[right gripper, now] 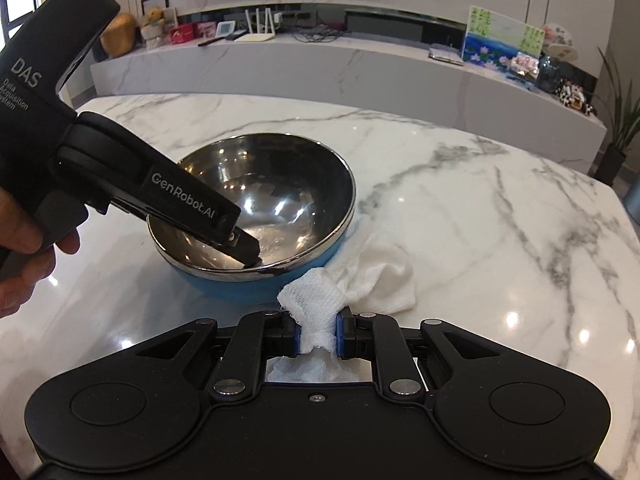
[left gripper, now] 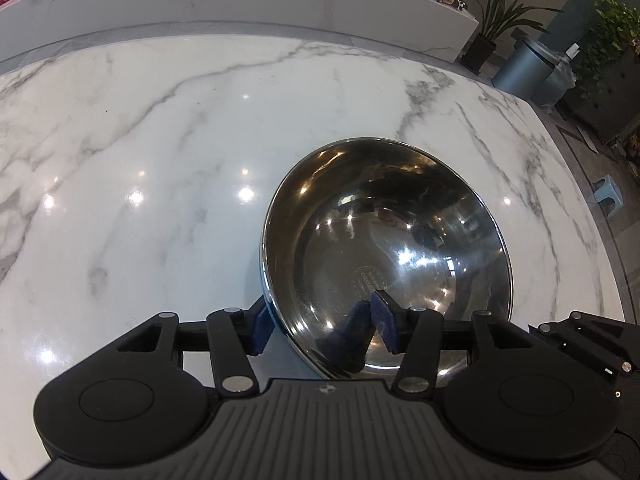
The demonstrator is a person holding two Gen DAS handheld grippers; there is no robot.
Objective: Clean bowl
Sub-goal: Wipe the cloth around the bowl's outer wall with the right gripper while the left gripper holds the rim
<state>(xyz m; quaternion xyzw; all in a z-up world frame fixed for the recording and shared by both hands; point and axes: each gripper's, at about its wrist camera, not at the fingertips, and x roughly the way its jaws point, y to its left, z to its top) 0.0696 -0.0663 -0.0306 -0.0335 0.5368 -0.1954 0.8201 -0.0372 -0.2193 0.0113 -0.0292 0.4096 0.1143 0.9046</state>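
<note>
On the left, a hand [right gripper: 24,248] holds the left gripper [left gripper: 324,328], whose jaws straddle the bowl's [right gripper: 256,200] near rim without visibly pinching it. The bowl, shiny steel inside and blue outside, sits on the marble bench [right gripper: 480,208]. To its right, the right gripper [right gripper: 318,334] is clamped on a white cloth [right gripper: 360,280] trailing onto the bench beside the bowl.

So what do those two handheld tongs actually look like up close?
Both are matte black plastic. The left tongs and right tongs have blue pads on black fingers, silver pivot screws and round discs. The left body carries white lettering, "DAS Data Acquisition System" and "GenRobot.AI". No sleeve shows.
</note>
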